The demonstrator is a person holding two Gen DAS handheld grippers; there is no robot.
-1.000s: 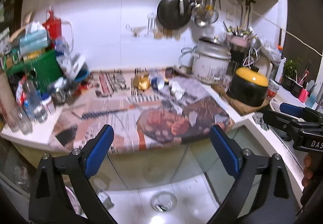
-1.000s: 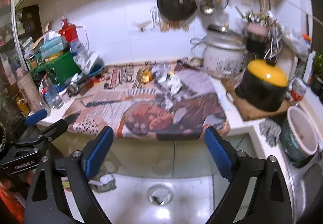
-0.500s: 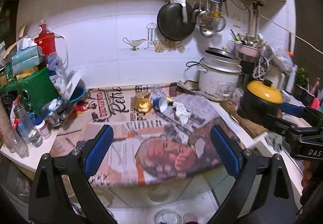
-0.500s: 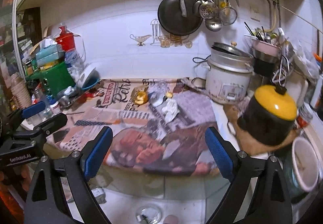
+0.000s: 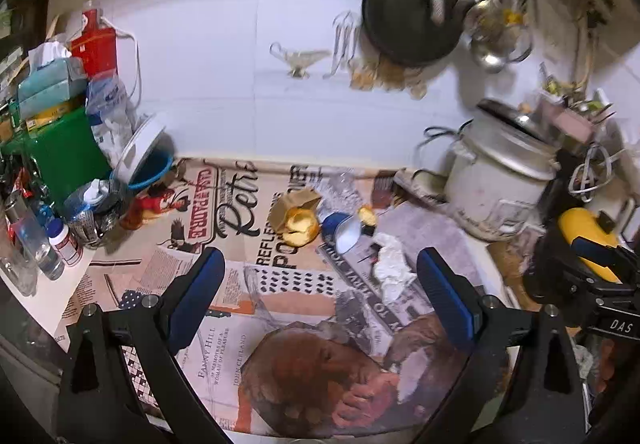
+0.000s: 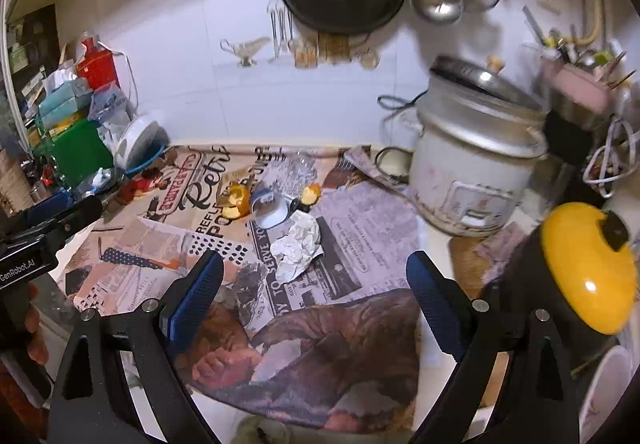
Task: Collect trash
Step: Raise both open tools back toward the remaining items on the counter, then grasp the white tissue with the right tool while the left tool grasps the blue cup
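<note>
Right wrist: 1 crumpled tissue [image 6: 298, 244], 1 cup [image 6: 269, 205]

Side-by-side wrist views over shared newspaper-covered counter [image 5: 248, 308].

Matt printed newspaper [image 6: 360, 244] covers the table, crumpled white paper [image 6: 298, 244] lies on it, and the yellow pot lid [image 6: 588, 264] shines glossy.

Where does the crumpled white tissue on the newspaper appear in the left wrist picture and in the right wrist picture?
Left wrist: the crumpled white tissue lies right of centre, nearer the gripper's right finger.
Right wrist: the tissue lies near the centre, just above the gap between the fingers.
Shared landmark: the tipped blue cup lies just behind it in both views.
</note>
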